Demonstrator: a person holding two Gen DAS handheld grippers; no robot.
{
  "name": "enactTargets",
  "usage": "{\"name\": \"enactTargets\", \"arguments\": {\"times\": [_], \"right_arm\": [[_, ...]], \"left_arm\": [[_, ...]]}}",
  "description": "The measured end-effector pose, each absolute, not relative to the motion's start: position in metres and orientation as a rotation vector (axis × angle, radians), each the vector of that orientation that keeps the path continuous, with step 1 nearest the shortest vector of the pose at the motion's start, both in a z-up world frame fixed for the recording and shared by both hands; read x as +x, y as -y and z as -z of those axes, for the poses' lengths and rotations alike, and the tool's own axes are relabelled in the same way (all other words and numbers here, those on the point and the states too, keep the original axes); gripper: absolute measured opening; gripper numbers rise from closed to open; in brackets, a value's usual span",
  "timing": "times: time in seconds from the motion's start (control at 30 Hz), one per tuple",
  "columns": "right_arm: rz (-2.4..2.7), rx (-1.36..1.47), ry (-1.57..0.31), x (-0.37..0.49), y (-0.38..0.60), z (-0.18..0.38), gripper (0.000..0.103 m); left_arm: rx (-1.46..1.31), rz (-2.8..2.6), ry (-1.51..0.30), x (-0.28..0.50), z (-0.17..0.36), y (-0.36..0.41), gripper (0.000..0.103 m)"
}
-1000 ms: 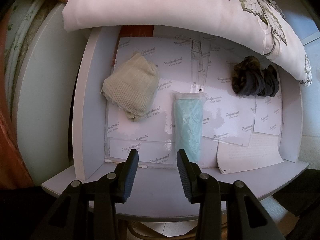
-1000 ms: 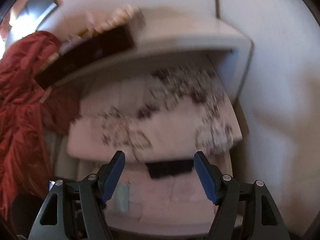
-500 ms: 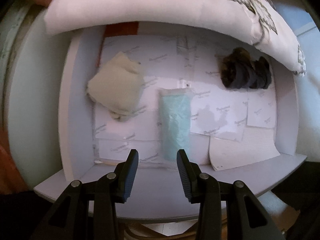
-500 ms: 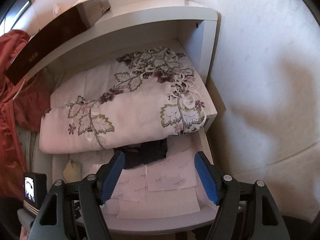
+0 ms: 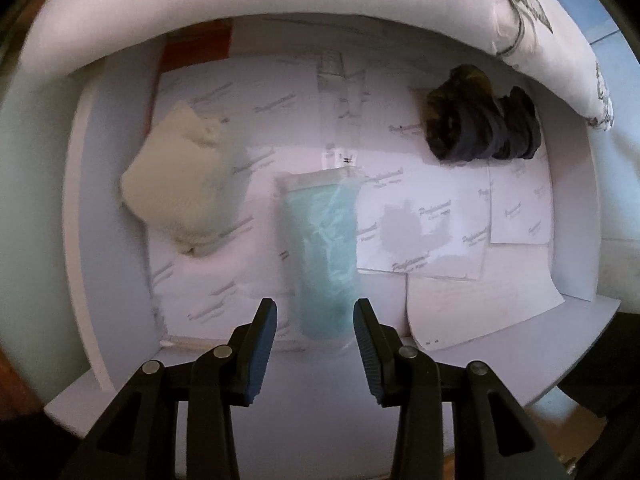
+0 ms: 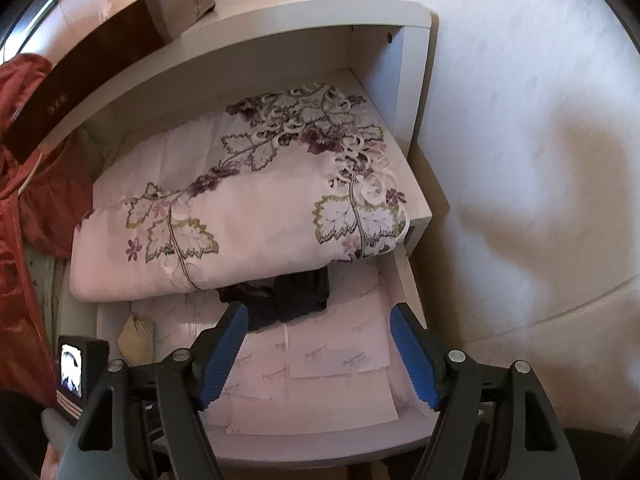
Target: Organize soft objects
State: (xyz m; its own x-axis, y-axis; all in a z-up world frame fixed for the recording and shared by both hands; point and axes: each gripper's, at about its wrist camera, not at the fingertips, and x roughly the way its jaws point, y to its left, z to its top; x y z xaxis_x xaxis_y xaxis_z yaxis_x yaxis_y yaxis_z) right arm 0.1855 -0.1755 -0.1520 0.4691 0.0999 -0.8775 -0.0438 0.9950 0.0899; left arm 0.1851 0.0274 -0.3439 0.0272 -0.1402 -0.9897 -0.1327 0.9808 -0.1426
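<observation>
Here the left gripper (image 5: 315, 322) is hanging open and empty above the near end of the teal pouch (image 5: 325, 258) lying in the paper-lined drawer (image 5: 112, 240). The right gripper (image 6: 320, 354) is gaping wide, holding nothing, before the dark garment (image 6: 280, 294).

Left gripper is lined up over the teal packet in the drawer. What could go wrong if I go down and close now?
1. The teal packet lies on loose overlapping paper sheets; the left gripper may pinch a sheet along with it.
2. Its clear wrapper looks slick and could slip out.
3. The floral quilt overhangs the dark cloth bundle, crowding the right gripper.
</observation>
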Motion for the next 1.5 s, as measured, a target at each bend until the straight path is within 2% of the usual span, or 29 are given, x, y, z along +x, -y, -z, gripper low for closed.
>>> {"name": "enactTargets", "arguments": {"times": [0.6, 0.67, 0.87, 1.03, 1.17, 1.27, 1.5], "right_arm": [[-0.098, 0.041, -1.211, 0.187, 0.163, 0.186, 0.075], [-0.062, 0.024, -1.267, 0.193, 0.158, 0.202, 0.08], [-0.025, 0.004, -1.53, 0.198, 0.149, 0.281, 0.079], [-0.035, 0.038, -1.496, 0.204, 0.148, 0.283, 0.079], [-0.02, 0.125, -1.491, 0.209, 0.154, 0.29, 0.079], [-0.008, 0.152, -1.477, 0.213, 0.156, 0.294, 0.079], [0.033, 0.382, -1.453, 0.222, 0.168, 0.309, 0.077]], "left_arm": [[-0.226, 0.022, -1.593, 0.209, 0.375, -0.02, 0.04], [-0.22, 0.017, -1.59, 0.209, 0.376, -0.018, 0.04], [-0.235, 0.006, -1.586, 0.203, 0.371, -0.018, 0.04], [-0.202, 0.012, -1.584, 0.201, 0.37, -0.016, 0.039], [-0.216, 0.02, -1.585, 0.205, 0.374, -0.013, 0.034], [-0.207, 0.024, -1.582, 0.205, 0.374, -0.012, 0.034], [-0.182, 0.032, -1.565, 0.197, 0.373, -0.007, 0.032]]}}
